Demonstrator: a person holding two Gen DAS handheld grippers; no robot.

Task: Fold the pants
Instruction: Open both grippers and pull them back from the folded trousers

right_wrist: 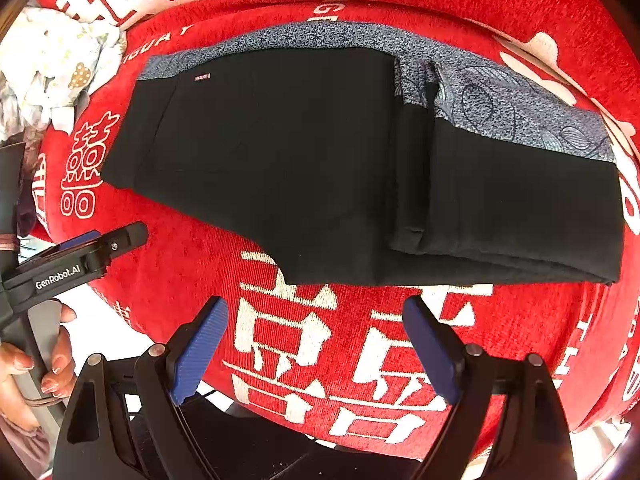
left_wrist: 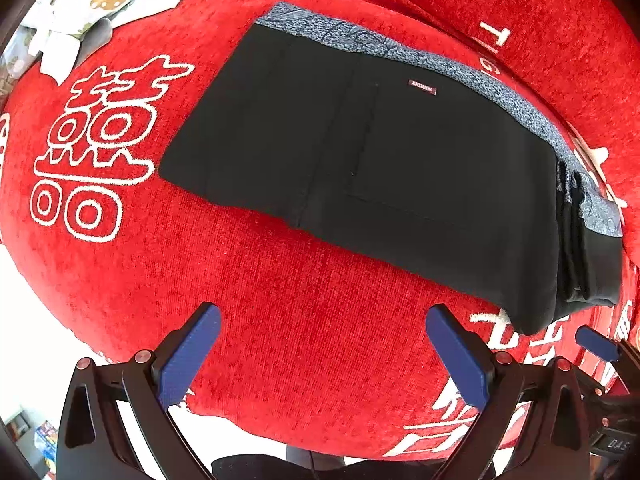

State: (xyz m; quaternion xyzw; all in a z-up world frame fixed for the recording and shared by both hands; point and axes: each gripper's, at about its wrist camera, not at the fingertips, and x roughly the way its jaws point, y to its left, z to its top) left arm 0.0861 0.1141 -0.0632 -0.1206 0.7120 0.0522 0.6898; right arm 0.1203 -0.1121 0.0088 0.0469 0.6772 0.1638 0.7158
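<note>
Black pants with a grey patterned lining lie folded flat on a red cloth with white characters. In the right wrist view the same pants show a folded stack of layers at their right end. My left gripper hangs open over bare red cloth, just short of the pants' near edge, with nothing between its blue fingers. My right gripper is open too, near the pants' front edge and apart from it. The left gripper also shows at the left of the right wrist view, held by a hand.
A light printed garment lies crumpled at the far left corner of the cloth, also seen as a pale heap. The red cloth's near edge drops off just behind both grippers. A raised red fold runs along the back.
</note>
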